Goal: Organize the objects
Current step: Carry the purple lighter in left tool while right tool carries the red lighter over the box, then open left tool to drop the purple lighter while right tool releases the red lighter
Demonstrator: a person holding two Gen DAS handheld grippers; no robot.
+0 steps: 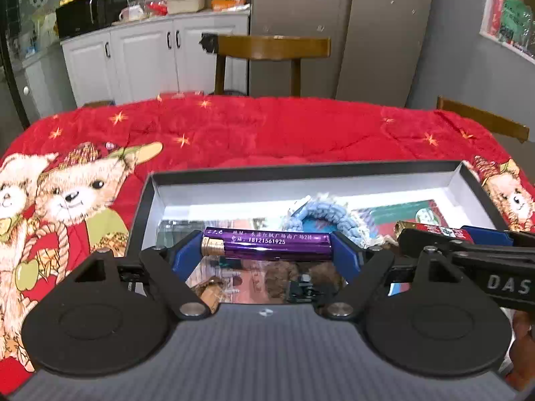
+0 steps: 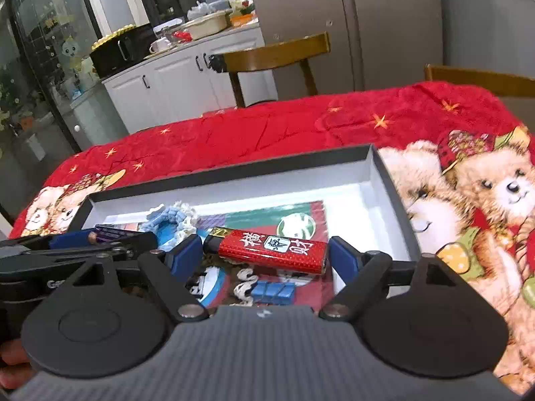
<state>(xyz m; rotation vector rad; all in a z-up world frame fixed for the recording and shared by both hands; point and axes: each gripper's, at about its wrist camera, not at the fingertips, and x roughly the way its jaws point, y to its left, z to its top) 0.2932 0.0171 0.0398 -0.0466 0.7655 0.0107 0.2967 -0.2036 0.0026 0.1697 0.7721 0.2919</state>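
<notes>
Objects being organized go into the shallow grey box (image 1: 152, 197) on the red bear-print blanket (image 1: 267, 130); already inside it lie a green-and-red card (image 2: 294, 215), a blue knitted piece (image 1: 321, 214) and small blue blocks (image 2: 272, 292). Above the box's near side, the left gripper (image 1: 267, 250) clamps a purple lighter (image 1: 267, 244) end to end, and beside it the right gripper (image 2: 265, 254) likewise clamps a red lighter (image 2: 272, 250). Judged from this, sorting is well advanced: both lighters remain to be set down in the box.
</notes>
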